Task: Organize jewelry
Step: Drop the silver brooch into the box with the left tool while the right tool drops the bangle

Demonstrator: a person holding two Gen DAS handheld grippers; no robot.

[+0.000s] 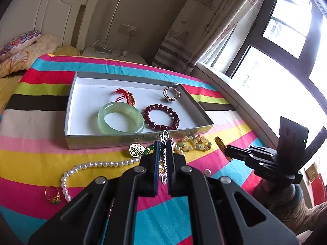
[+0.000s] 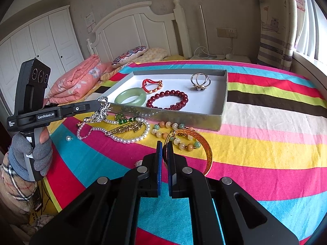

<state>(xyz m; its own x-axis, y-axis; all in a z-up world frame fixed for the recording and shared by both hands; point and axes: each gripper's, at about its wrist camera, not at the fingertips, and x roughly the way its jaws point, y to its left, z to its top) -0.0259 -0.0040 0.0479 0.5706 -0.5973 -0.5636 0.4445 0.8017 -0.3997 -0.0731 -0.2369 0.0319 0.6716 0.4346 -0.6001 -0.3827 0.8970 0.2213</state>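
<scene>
My left gripper (image 1: 162,143) is clamped on a silver chain (image 1: 164,140). My right gripper (image 2: 164,145) pinches a gold bangle (image 2: 206,143) above the bedspread (image 2: 265,143), near the box (image 2: 223,102).

Light source: daylight is admitted through the window (image 1: 286,47), to the right of the grippers.
Glare: the panes are blown out to white.
Brightness: the striped bedspread (image 2: 265,143) is evenly lit; the far wall is dimmer.
Distortion: straight edges are bowed, corners vignetted black.
Focus: nearby gripper bodies are slightly softened.
</scene>
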